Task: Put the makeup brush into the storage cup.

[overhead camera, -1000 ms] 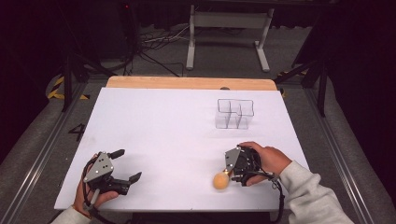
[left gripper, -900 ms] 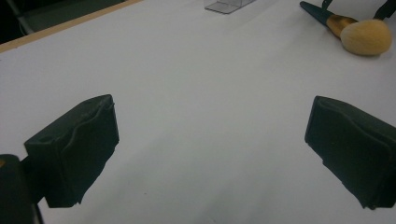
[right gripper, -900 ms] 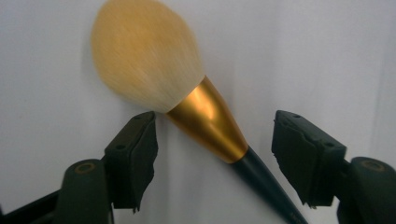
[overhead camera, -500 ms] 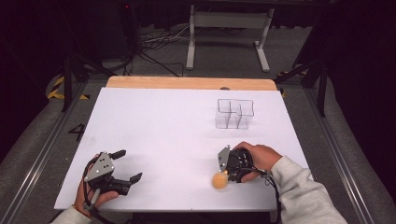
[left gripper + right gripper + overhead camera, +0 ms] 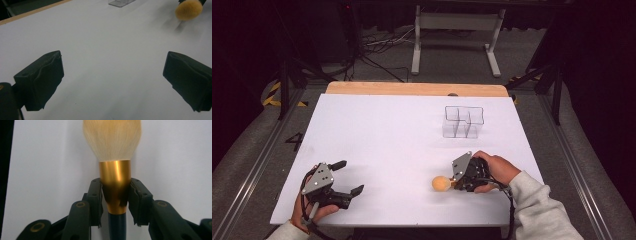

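1. High view: my right hand-held gripper (image 5: 458,181) grasps a makeup brush (image 5: 442,183) low over the white table (image 5: 387,135), bristles pointing toward my left. My left hand-held gripper (image 5: 348,177) rests near the table's front-left corner, jaws spread and empty. A clear organizer (image 5: 463,121) stands farther back, well apart from the brush.
2. Left gripper view: both jaws stand wide apart over bare table; the brush head (image 5: 188,9) shows far off.
3. Right gripper view: the jaws clamp the gold ferrule (image 5: 115,182). I judge the pickup is done; next calls for carrying the brush to the organizer, handle down.
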